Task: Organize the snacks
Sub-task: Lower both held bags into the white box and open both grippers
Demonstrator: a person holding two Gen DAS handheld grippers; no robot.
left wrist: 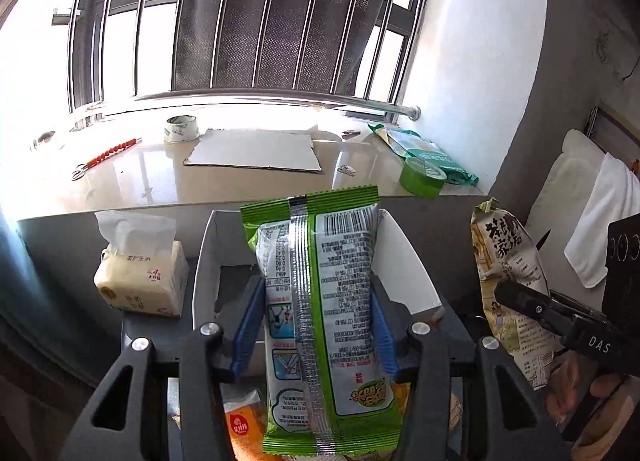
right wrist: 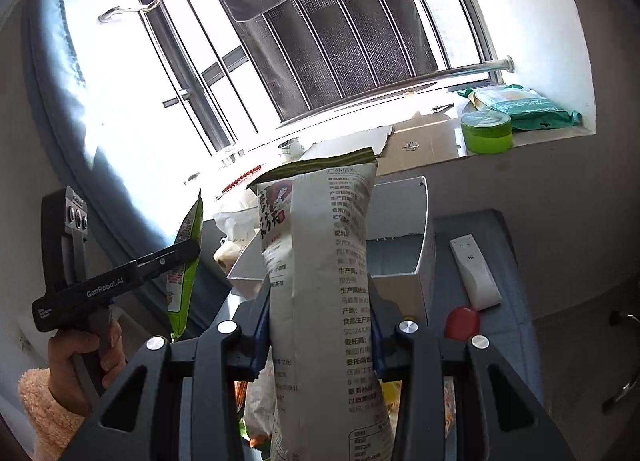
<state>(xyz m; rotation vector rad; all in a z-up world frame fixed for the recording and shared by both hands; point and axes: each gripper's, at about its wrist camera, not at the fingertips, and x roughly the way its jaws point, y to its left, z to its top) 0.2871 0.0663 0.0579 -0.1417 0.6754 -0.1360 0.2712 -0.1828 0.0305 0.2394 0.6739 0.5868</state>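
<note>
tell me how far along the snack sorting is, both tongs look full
Nothing looks put away yet: the part of the white box that shows holds no snacks. In hand: the left tongs grip a green snack pack, the right tongs a cream snack bag, both lifted in front of the box. Left: more packets, including an orange one, lie below the tongs.
</note>
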